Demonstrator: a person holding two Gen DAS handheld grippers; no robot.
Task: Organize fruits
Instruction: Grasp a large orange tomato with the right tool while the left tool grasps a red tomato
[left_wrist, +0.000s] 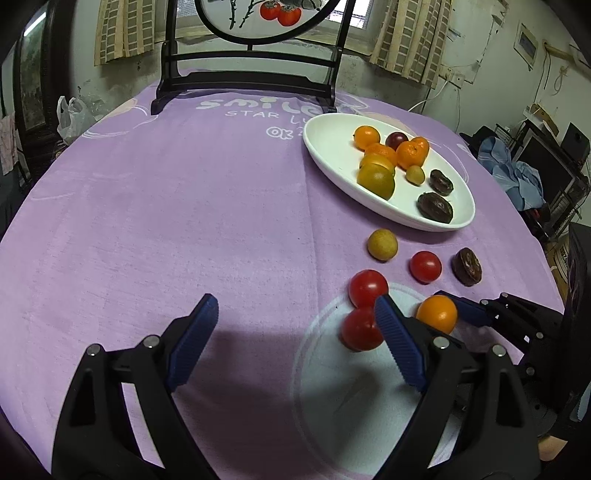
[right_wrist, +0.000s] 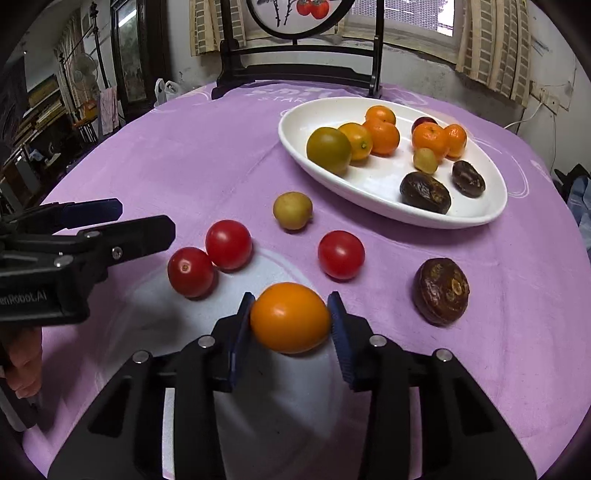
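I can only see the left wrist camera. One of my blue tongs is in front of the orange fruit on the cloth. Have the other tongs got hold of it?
Observer: It looks like it. In the right wrist view, the right tongs have a blue pad touching each side of the orange fruit.
Child: Can you see who is holding my tongs?
Observer: Only a bit. A person's hand shows at the left edge, behind the left tongs, which are open and empty.
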